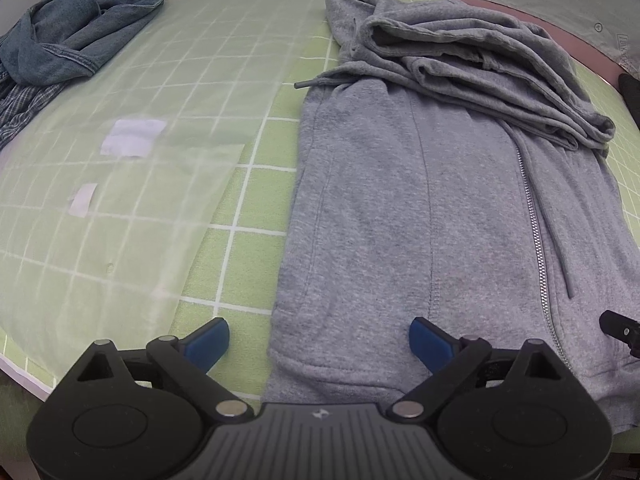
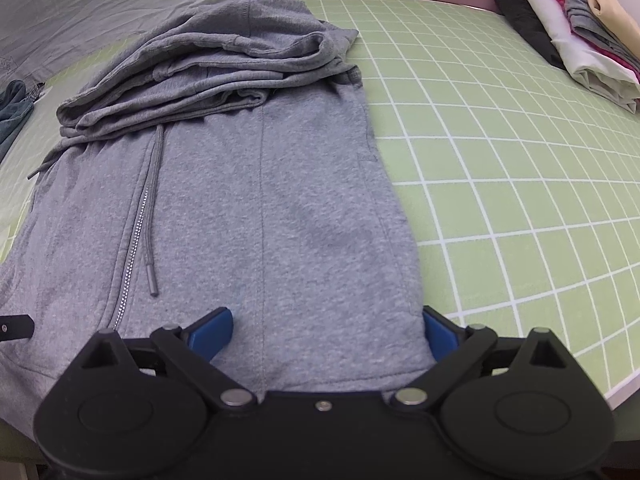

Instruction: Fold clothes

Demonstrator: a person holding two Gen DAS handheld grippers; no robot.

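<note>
My left gripper (image 1: 320,340) and right gripper (image 2: 326,330), jaws wide, nothing pinched, straddle hoodie (image 1: 420,200) hem corners; long axis runs away toward hood; both equally near.

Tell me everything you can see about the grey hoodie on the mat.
The grey hoodie is heathered fleece-like knit with a silver zipper and drawcords. It lies flat, front up, on the green grid mat, with sleeves and hood bunched in folds across its upper part. Its hem faces both cameras, and each open tongs, left and right, straddles a bottom corner.
</note>
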